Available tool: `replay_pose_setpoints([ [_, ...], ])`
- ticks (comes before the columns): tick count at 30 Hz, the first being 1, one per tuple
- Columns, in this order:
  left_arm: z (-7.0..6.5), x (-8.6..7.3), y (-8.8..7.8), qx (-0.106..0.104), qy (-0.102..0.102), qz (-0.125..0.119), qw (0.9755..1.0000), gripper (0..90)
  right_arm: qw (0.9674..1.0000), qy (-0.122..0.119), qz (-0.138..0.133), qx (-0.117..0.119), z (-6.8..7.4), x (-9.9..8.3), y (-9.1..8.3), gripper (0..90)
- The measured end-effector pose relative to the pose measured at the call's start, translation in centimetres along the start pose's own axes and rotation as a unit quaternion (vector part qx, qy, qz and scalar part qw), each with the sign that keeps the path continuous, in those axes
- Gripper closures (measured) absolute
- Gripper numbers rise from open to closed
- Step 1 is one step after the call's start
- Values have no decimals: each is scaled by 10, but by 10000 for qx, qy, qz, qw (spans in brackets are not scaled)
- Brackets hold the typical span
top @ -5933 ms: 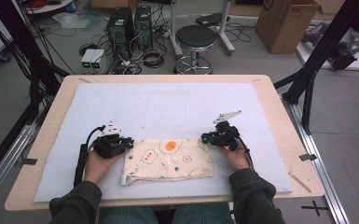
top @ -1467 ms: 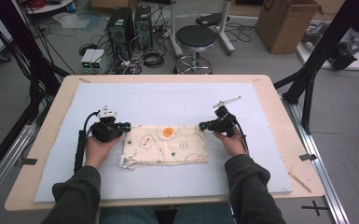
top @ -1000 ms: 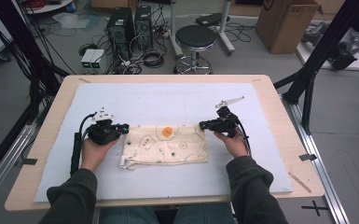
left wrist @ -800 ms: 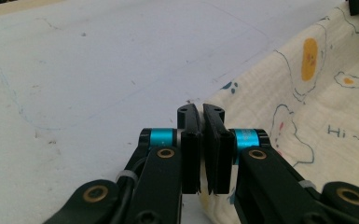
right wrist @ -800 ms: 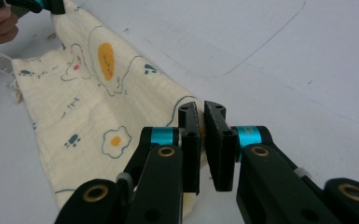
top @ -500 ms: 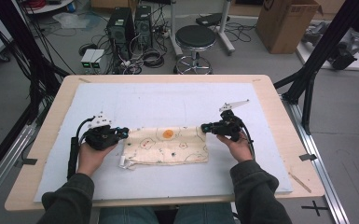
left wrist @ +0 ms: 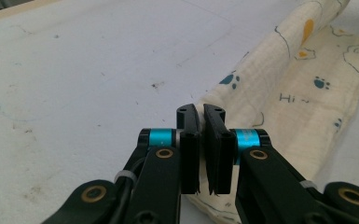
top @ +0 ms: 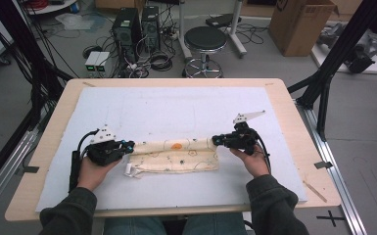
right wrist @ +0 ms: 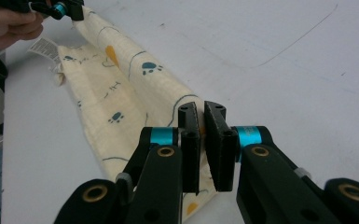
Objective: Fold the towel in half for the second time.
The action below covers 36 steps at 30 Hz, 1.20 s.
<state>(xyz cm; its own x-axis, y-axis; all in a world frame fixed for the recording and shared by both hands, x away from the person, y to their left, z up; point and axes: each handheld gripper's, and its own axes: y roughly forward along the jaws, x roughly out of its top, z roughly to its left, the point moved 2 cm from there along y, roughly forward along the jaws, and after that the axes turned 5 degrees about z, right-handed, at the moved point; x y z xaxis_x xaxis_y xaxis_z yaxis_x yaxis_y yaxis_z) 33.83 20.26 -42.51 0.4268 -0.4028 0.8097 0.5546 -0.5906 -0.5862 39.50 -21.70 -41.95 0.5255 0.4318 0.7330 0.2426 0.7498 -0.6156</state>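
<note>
A cream cloth (top: 176,155) printed with paw marks and an orange spot lies across the white mat. Its far edge is raised and pulled taut between the two grippers. My left gripper (top: 129,145) is shut on the cloth's left end, and in the left gripper view the jaws (left wrist: 201,112) pinch the fabric (left wrist: 298,93) at their tips. My right gripper (top: 215,140) is shut on the right end. In the right gripper view the cloth (right wrist: 121,79) runs from the closed jaws (right wrist: 201,109) off to the left gripper (right wrist: 58,8) at top left.
A white mat (top: 176,107) covers the wooden table (top: 294,112). A white label (top: 129,171) sticks out at the cloth's front left corner. Beyond the table stand a stool (top: 204,39), computer towers (top: 137,22) and a cardboard box (top: 301,22). Black frame posts (top: 330,73) rise at the right.
Both hands have drawn apart, left gripper leftward and right gripper rightward, stretching the cloth's held edge taut. The cloth now looks narrower, front to back, than before.
</note>
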Motion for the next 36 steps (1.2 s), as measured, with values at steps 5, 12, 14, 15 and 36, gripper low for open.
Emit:
replay_pose_setpoints([
  [5, -5, 0, -3, -4, 165, 78, 9998, 841, 10000, -71, 38, 27, 6, -6, -1, 846],
  [12, -12, -5, -7, -23, 277, 81, 9996, 836, 9998, -135, 73, 84, 14, -16, -4, 845],
  [14, -14, -11, -7, -37, 274, 141, 9995, 835, 9997, -202, 80, 89, 16, -19, -3, 845],
  [15, -14, -13, -6, -42, 286, 163, 9994, 834, 9997, -191, 137, 81, 18, -20, -3, 844],
  [36, -27, -32, -14, -266, 438, 332, 9981, 785, 9978, -423, 505, 63, 33, -42, 1, 830],
])
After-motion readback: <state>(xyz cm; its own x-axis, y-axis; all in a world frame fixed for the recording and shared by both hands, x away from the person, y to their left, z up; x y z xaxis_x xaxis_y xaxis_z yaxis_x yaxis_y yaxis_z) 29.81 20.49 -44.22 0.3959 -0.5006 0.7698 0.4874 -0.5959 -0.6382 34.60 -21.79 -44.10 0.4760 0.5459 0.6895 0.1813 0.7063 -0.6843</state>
